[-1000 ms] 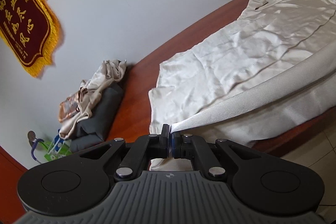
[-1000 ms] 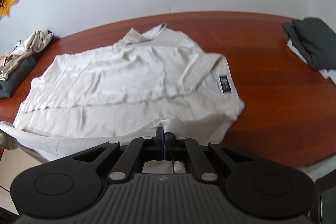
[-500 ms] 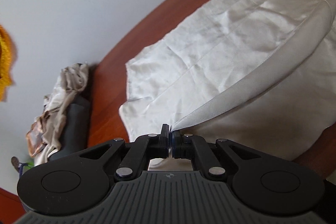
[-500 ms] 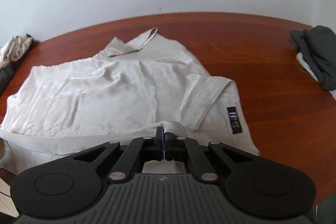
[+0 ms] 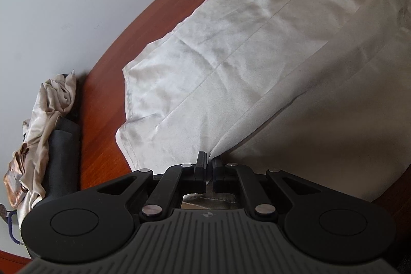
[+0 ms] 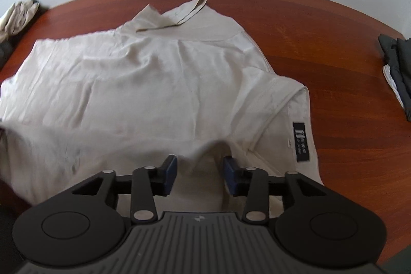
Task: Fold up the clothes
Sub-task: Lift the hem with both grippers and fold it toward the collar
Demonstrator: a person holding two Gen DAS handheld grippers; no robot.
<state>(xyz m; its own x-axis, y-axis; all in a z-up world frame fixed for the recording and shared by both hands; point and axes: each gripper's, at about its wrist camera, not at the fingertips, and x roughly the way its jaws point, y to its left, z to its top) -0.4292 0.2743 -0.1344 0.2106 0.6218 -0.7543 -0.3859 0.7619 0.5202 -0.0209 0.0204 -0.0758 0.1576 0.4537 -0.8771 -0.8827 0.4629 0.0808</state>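
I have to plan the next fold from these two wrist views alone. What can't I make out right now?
- Shirt: near edge hidden behind both gripper bodies; its left end is cut off and blurred in the right wrist view.
- Black label: print too small to read.
- Left gripper: jaws clamp a fold; the cloth behind them is hidden.
- Clothes pile: cut off by the left wrist view's edge.
- Dark garments: cut off at the right edge.

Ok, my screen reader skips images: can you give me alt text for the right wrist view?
The right gripper has just been opening, its fingers apart around a raised fold of a cream shirt spread on a wooden table. Dark clothes lie at the table's right edge.
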